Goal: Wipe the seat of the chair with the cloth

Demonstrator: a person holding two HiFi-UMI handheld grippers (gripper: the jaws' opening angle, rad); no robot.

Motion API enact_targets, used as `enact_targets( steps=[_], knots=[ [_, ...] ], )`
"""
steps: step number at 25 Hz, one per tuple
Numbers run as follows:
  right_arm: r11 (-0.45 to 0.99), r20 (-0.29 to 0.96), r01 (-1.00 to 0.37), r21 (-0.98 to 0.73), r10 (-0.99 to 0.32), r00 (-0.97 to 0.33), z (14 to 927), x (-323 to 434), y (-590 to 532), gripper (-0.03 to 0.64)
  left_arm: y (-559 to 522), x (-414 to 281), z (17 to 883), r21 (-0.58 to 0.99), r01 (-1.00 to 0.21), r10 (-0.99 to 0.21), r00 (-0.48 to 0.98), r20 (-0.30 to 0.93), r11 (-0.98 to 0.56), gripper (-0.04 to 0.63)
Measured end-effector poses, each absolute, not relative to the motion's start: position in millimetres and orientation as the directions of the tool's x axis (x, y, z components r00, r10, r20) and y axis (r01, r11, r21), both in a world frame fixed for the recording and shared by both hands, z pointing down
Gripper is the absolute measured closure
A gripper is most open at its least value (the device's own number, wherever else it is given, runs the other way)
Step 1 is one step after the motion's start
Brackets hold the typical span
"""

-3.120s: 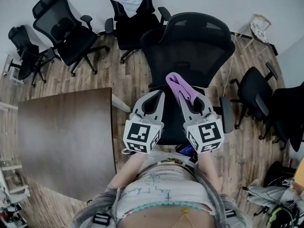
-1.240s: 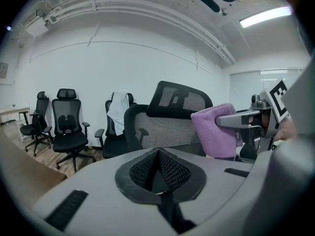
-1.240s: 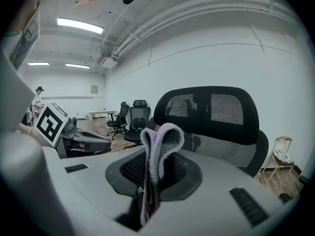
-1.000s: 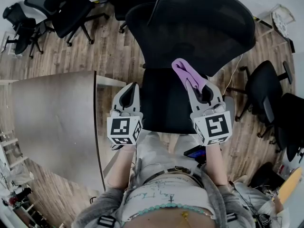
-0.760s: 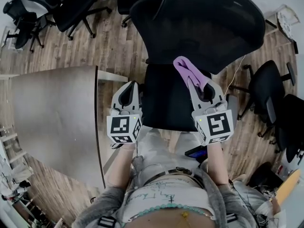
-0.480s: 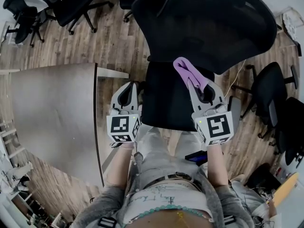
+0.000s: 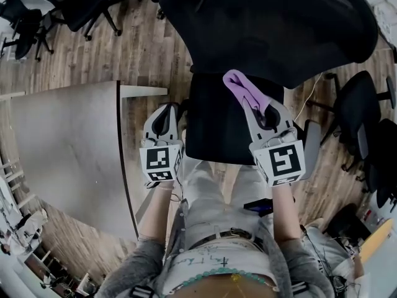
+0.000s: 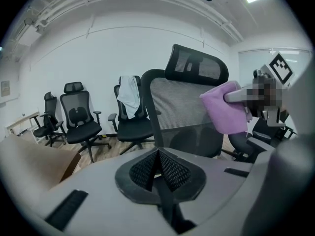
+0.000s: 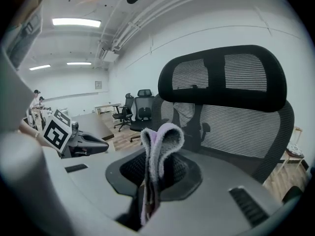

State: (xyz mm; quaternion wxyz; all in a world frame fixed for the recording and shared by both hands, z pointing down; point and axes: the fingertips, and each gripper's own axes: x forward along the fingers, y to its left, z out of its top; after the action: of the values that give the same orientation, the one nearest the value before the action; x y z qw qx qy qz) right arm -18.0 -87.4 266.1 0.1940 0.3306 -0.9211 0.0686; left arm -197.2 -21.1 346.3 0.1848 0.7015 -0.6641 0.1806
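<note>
R gripper [image 7: 253, 104]: centre-right of head view, jaws clamped on the cloth [image 7: 239, 88]; folded loop sticks out past the tips.
Cloth: purple, centre of frame, over rear right of the seat [image 7: 211, 126], just below the backrest [image 7: 273, 23]; can't tell if it touches the seat.
L gripper [image 7: 165, 112]: centre-left, jaws pressed together, nothing betw. them, by seat's left edge.
Table [image 7: 62, 154]: left side, beside L gripper.
Other chairs [image 7: 93, 2]: upper-left corner.
</note>
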Motion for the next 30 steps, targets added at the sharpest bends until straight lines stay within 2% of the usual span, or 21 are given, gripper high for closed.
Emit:
enact_targets(
  steps=[15, 25, 30],
  knots=[
    [0.749, 0.431, -0.661, -0.037, -0.585, -0.687, 286, -16, -90, 0.565, -23, -204, 421, -0.202, -0.967, -0.771, -0.012, 0.636, -0.152, 0.594],
    [0.771, 0.481, -0.637, -0.025, -0.549, -0.683, 321, -11, -92, 0.565, -24, -197, 443, -0.238, -0.952, -0.739, -0.02, 0.673, -0.191, 0.594],
    [0.754, 0.468, -0.654, -0.063, -0.556, -0.687, 331, -7, -95, 0.565, -19, -198, 451, -0.241, -0.95, -0.72, -0.026, 0.693, -0.197, 0.594]
  ],
)
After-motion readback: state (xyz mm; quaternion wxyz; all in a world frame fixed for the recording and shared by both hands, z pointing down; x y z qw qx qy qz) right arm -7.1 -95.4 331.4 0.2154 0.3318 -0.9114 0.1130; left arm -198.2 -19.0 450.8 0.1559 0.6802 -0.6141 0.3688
